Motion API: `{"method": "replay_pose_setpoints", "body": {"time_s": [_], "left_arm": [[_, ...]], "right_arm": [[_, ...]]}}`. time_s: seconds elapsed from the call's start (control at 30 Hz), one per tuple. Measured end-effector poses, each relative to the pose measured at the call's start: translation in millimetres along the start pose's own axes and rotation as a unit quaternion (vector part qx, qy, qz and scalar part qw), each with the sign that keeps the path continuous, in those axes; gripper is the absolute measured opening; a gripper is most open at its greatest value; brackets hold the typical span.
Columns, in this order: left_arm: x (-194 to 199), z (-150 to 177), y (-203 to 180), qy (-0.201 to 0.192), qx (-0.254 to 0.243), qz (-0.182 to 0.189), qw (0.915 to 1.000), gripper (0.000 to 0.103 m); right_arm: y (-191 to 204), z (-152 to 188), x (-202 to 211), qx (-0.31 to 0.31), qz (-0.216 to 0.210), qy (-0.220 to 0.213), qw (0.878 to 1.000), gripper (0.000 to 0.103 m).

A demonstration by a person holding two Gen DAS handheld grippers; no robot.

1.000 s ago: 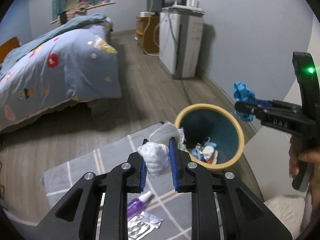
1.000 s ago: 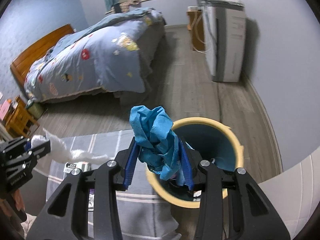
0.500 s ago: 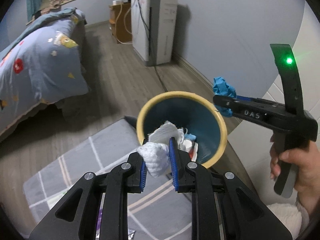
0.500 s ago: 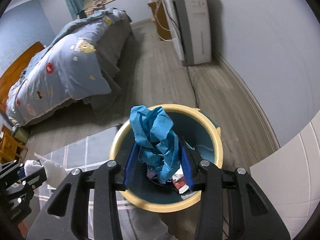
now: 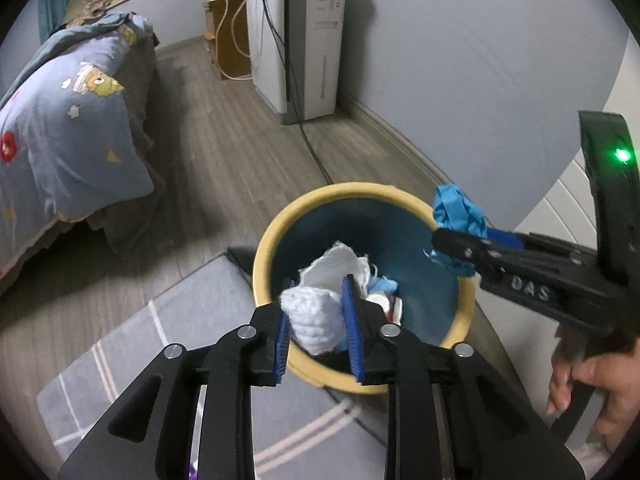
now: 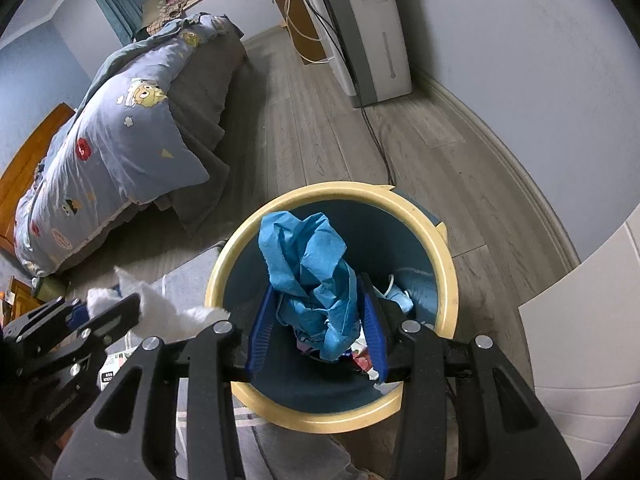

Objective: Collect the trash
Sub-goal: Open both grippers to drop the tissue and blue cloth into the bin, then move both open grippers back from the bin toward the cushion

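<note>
A round bin (image 5: 264,258) with a yellow rim and a dark blue inside is seen on the wood floor (image 5: 224,152). It is used here as the landmark.

A white wad of tissue (image 5: 316,318) is pinched between the blue pads of the left gripper (image 5: 318,320). The wad is held over the near edge of the bin.

A crumpled blue paper (image 6: 312,276) is squeezed by the right gripper (image 6: 316,320). It is held right above the open bin, over the middle.

Some trash (image 5: 386,296) is seen at the bottom of the bin.

A gray rug (image 5: 168,340) with pale lines is laid just beside the bin. A bed (image 6: 132,128) with a blue cartoon cover is found well behind the bin. A white machine (image 5: 308,40) is stood by the wall, far past the bin.
</note>
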State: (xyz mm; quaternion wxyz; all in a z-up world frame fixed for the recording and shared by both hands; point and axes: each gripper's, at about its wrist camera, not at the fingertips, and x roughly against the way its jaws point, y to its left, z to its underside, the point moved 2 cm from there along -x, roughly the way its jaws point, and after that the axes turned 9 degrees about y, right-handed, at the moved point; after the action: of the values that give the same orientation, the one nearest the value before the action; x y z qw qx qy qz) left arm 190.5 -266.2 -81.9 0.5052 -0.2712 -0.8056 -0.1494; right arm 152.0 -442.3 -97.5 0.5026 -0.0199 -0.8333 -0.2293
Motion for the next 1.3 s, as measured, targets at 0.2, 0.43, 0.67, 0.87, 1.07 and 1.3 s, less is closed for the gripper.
{"method": "replay_pose_setpoints", "body": {"time_s": [0.2,0.43,0.67,0.87,1.07,1.3], "left_arm": [[-8.2,-1.3,5.4,-0.007,0.008,0.003,0.9999,0.039],[-16.3,1.4,13.0,-0.004,0.021,0.003,0.9998,0.051],[-15.2,10.2,25.5,-0.008,0.043,-0.011,0.9990,0.089],[-11.7,26.2,34.1,-0.007,0.059,-0.021,0.9980,0.094],[-1.7,38.0,37.9,-0.003,0.052,-0.053,0.9973,0.094],[26.0,43.2,41.5,-0.013,0.057,-0.068,0.9960,0.094]], "right_arm": [[-2.4,-0.4,-5.8,-0.001,0.005,0.007,1.000,0.049],[-5.9,-7.3,-16.5,-0.004,0.015,0.011,1.000,0.063],[-6.8,-3.9,-20.5,-0.010,0.020,0.015,1.000,0.091],[-6.7,-3.3,-19.9,-0.006,0.047,0.012,0.999,0.097],[-17.3,0.8,-22.3,-0.020,0.074,0.017,0.997,0.097],[-17.0,7.4,-17.9,-0.007,0.104,0.018,0.994,0.097]]}}
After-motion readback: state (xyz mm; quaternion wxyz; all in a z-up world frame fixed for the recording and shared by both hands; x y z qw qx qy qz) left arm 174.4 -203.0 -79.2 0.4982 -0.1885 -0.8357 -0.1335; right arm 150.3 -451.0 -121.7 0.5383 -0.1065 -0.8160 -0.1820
